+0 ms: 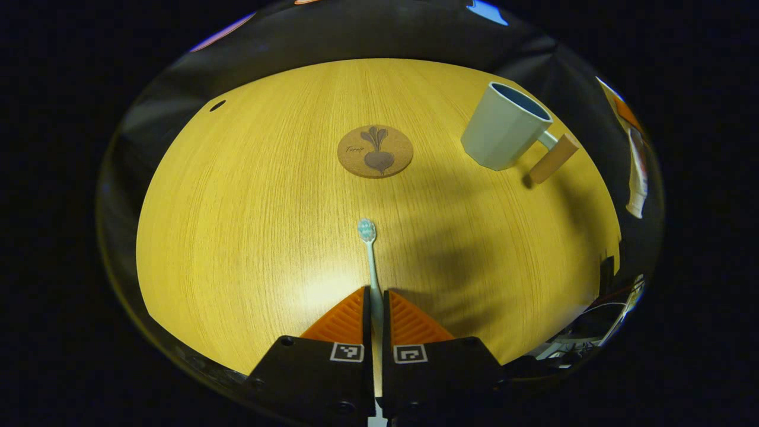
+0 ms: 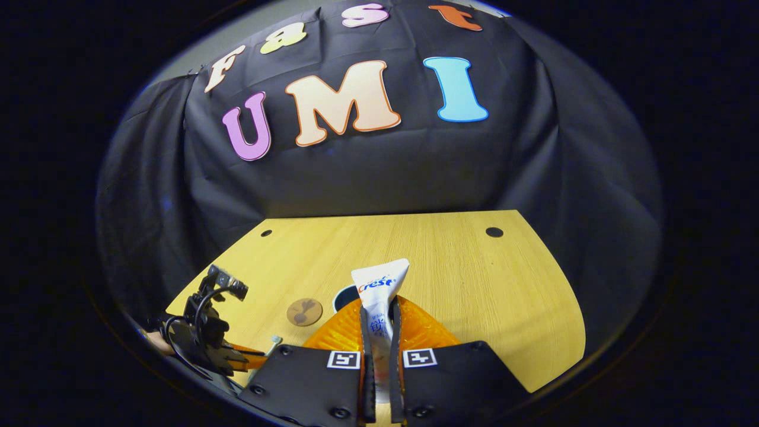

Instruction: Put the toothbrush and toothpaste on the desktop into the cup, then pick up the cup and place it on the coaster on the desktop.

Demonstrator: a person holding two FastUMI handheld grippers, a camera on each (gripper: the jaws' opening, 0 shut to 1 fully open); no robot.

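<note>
In the left gripper view, the left gripper (image 1: 376, 296) pinches the toothbrush (image 1: 370, 255), head pointing far toward the coaster (image 1: 375, 150); the cup (image 1: 504, 126) stands far right near the desktop (image 1: 237, 225) edge.

In the right gripper view, the right gripper (image 2: 379, 314) clamps the toothpaste (image 2: 379, 290) upright above the cup's rim (image 2: 343, 296); bare desktop lies to the right.

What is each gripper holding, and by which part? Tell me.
The left gripper holds the toothbrush by its handle, head pointing forward. The right gripper holds the toothpaste mid-tube, flat crimped end sticking out.
</note>
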